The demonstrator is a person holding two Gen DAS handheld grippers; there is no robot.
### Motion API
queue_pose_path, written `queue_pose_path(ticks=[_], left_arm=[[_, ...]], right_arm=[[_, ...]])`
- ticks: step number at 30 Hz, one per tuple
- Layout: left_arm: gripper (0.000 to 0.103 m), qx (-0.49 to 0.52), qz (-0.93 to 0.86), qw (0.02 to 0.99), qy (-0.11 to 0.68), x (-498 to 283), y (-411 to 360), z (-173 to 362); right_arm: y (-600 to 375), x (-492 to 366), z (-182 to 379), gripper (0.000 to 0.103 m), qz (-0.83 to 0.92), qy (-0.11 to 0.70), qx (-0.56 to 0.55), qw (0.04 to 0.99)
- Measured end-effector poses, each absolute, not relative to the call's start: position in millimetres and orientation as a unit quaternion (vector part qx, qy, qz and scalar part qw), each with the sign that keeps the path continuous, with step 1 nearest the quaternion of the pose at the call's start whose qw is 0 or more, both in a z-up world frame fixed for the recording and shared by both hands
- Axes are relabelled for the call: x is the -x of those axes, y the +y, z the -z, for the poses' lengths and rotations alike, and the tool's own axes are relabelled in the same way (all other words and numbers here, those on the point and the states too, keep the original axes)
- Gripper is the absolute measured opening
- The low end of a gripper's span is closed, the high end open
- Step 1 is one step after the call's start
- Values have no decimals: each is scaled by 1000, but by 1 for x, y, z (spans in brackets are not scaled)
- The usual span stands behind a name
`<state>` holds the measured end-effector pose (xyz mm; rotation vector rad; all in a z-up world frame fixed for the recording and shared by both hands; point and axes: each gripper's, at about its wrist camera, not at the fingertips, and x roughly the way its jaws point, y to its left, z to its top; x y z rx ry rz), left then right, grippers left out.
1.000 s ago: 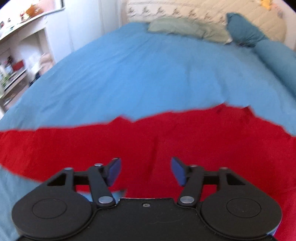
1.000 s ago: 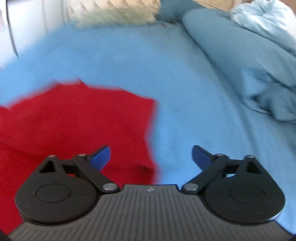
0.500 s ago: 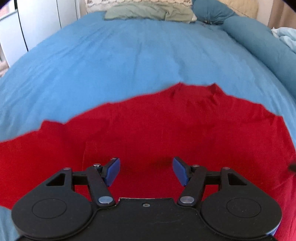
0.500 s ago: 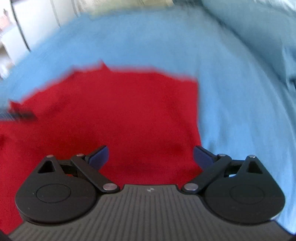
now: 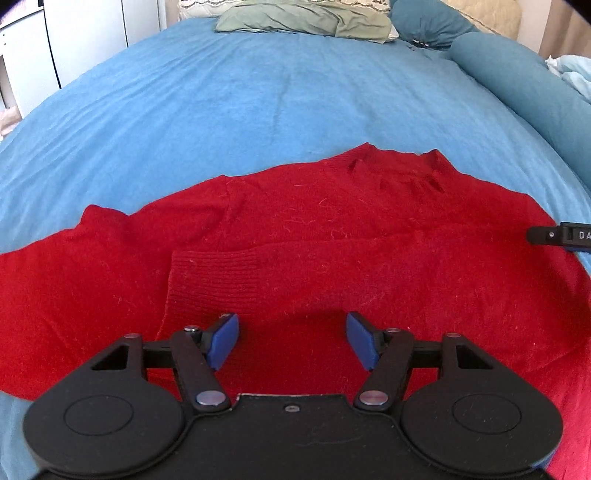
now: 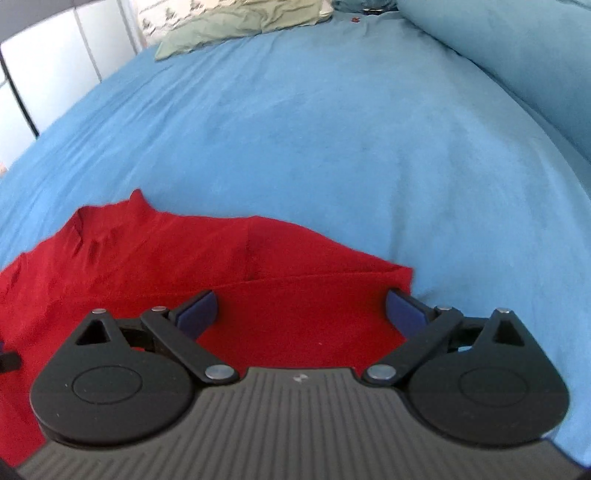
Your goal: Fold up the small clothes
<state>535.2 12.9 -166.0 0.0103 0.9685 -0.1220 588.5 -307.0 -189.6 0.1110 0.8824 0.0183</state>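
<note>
A red knit sweater lies spread on the blue bedsheet, collar toward the far side. One sleeve is folded across the body, and its ribbed cuff lies just ahead of my left gripper, which is open and empty above the sweater. My right gripper is open and empty over the sweater's right folded edge. The sweater's collar shows in the right wrist view. The tip of the right gripper shows at the right edge of the left wrist view.
A green pillow and a teal bolster lie at the head and right side of the bed. A white wardrobe stands at the far left. A light blue duvet is piled on the right.
Both grippers moved back over the sweater. A sleeve now lies folded across the body with its cuff in front of my left gripper. Both grippers stayed open.
</note>
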Motion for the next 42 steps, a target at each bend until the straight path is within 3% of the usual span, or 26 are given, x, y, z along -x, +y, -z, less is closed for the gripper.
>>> queue_pose_path(ticks=[12,14,15,16,23,30,33,40,42], left_arm=[[72,31,26,916,400,-499,45,68],[83,52,19,921,385,-486,63,48],[98,62,14,923,379,-479,71,39],[103,73,8,926,371,-473,81,31],[103,124,-44,927,351,-435,166,-2],[103,182,-126,908,356,-412,282,22],[100,204,-161,897,357,-409,332,42],[63,261,-194,872,366,-432,430,101],[57,275,-204,864,370,-442,448,120]], right_arm=[[-251,-537,62,103,-25,348,-64,935],[-231,-526,43,103,-38,347,-67,935],[-221,-522,36,103,-45,350,-65,933],[-207,-514,29,103,-48,352,-62,933],[-98,-481,11,103,-101,362,-28,926],[18,-469,34,103,-141,383,-37,912],[57,-455,54,103,-135,390,-32,910],[102,-448,99,103,-100,411,-49,905],[106,-452,109,103,-89,413,-53,905]])
